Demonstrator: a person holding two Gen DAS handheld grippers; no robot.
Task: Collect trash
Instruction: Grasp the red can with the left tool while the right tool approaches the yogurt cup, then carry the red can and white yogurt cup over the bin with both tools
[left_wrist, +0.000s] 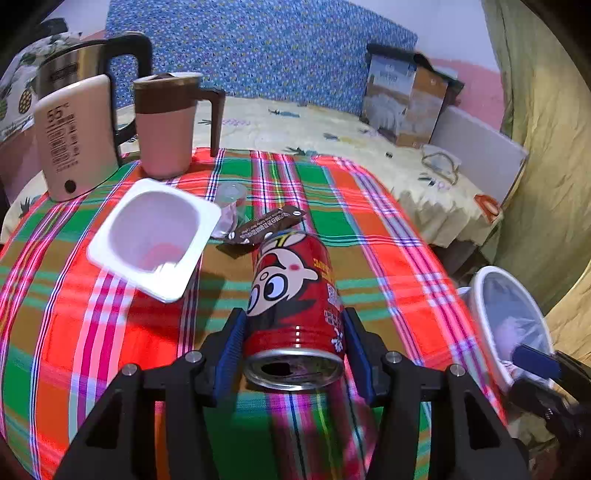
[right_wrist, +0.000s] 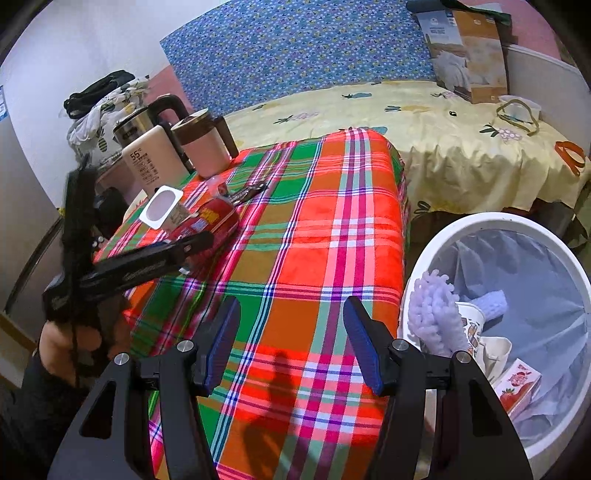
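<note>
A red drink can (left_wrist: 295, 295) with a cartoon face lies on its side on the plaid tablecloth (left_wrist: 388, 240). My left gripper (left_wrist: 293, 325) has its blue pads against both sides of the can, near its open end. A white plastic cup (left_wrist: 155, 236), a clear cup (left_wrist: 231, 206) and a brown wrapper (left_wrist: 264, 227) lie beyond it. My right gripper (right_wrist: 291, 332) is open and empty over the table's near right part, beside the white trash bin (right_wrist: 517, 295). The can (right_wrist: 214, 221) and the left gripper (right_wrist: 192, 245) also show in the right wrist view.
A pink jug (left_wrist: 168, 122), a beige kettle box (left_wrist: 74, 136) and a steel kettle (left_wrist: 85, 62) stand at the table's far left. A bed (right_wrist: 443, 122) with a cardboard box (right_wrist: 465, 55) lies behind. The bin holds several discarded items.
</note>
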